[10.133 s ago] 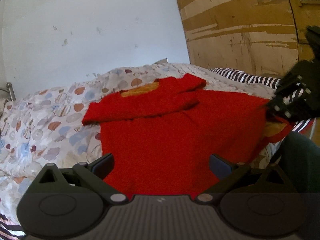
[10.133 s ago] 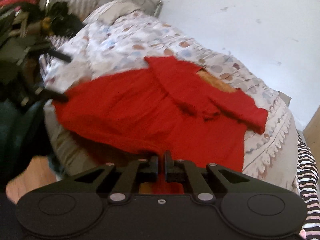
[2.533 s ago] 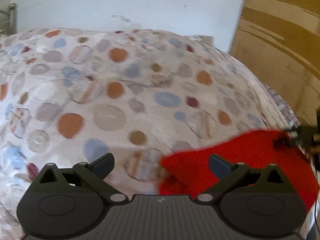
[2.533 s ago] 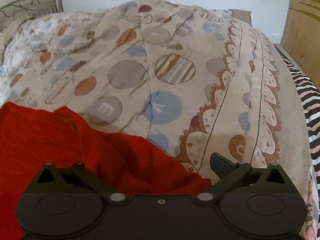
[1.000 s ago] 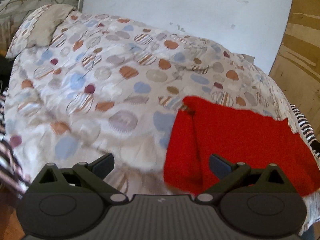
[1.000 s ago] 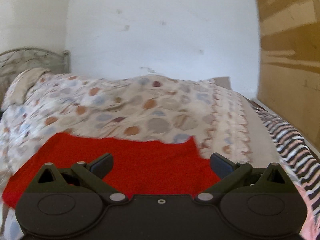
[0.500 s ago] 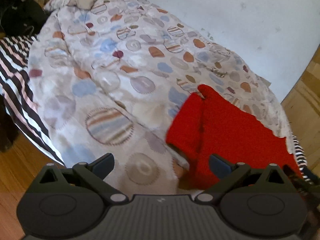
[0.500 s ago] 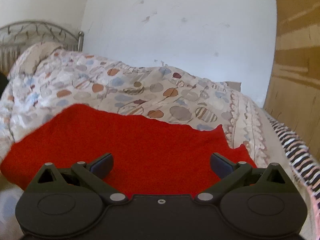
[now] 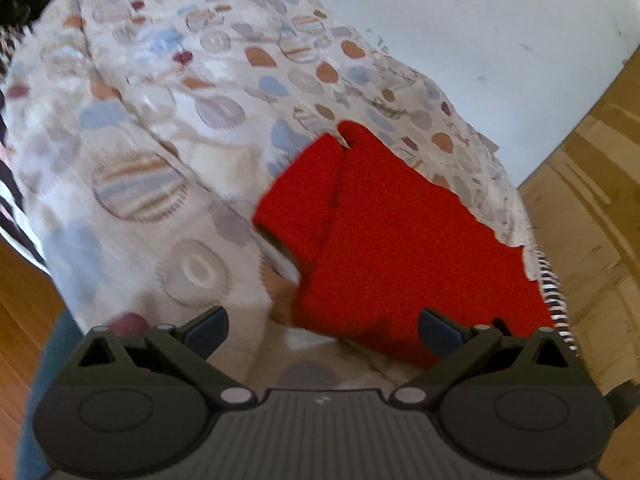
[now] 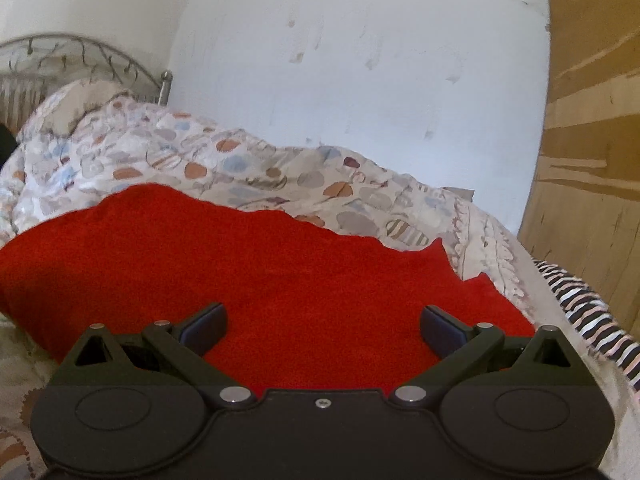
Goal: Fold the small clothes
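Note:
A folded red garment [image 9: 400,236] lies on the patterned bedspread [image 9: 160,128] near the bed's front edge. It also shows in the right wrist view [image 10: 260,272], flat and wide. My left gripper [image 9: 323,326] is open and empty, held back from the bed with the garment's near edge in front of its right finger. My right gripper [image 10: 323,324] is open and empty, just in front of the garment's near edge.
A striped sheet [image 10: 592,320] shows at the bed's right edge. A white wall [image 10: 360,60] and a wooden wardrobe [image 10: 592,140] stand behind. A metal headboard [image 10: 72,64] and pillow are at the far left. Wooden floor [image 9: 24,320] lies below the bed.
The garment went from spread out to folded and lying on the bed. Both grippers have let go and pulled back; the left one has tilted down toward the bed's edge.

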Demonstrator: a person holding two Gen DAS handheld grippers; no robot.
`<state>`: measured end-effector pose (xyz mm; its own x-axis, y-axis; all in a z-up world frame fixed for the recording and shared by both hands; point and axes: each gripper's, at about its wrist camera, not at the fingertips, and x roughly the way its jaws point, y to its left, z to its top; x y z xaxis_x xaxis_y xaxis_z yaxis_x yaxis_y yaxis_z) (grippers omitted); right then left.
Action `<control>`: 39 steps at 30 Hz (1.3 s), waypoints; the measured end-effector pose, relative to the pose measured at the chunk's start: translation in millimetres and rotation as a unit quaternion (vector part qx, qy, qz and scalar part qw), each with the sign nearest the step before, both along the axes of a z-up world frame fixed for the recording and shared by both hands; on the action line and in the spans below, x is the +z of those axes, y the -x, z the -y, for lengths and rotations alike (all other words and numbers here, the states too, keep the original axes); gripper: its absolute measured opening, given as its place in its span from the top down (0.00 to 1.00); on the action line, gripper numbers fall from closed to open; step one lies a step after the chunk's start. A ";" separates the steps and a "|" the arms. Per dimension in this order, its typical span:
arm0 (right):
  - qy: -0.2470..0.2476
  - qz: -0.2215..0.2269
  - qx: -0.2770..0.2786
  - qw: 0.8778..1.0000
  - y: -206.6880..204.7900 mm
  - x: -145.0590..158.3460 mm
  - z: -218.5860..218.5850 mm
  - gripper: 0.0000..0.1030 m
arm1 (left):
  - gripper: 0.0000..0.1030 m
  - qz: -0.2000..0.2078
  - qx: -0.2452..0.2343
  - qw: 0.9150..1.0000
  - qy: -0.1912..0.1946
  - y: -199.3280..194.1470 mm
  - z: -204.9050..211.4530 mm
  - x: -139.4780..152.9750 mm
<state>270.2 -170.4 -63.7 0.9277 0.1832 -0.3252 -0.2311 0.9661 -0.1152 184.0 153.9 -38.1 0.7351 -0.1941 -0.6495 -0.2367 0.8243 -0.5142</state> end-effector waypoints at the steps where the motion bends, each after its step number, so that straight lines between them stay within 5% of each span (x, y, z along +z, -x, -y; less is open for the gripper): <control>1: -0.011 0.001 0.002 1.000 0.3 -1.7 3.3 0.00 | 0.00 0.000 -0.002 1.000 0.012 -1.0 1.6 -2.1; 8: -0.040 0.012 0.017 0.999 1.9 -4.5 13.3 0.00 | 0.00 0.005 -0.032 0.995 0.089 -22.2 20.3 -27.1; 28: -0.063 0.033 0.025 0.997 10.0 -10.8 16.7 0.00 | 0.01 0.091 0.031 0.992 0.082 -47.7 28.9 -57.5; 39: -0.062 0.042 0.022 0.997 13.7 -11.8 15.5 0.00 | 0.02 0.099 0.058 0.991 0.068 -49.9 32.2 -65.6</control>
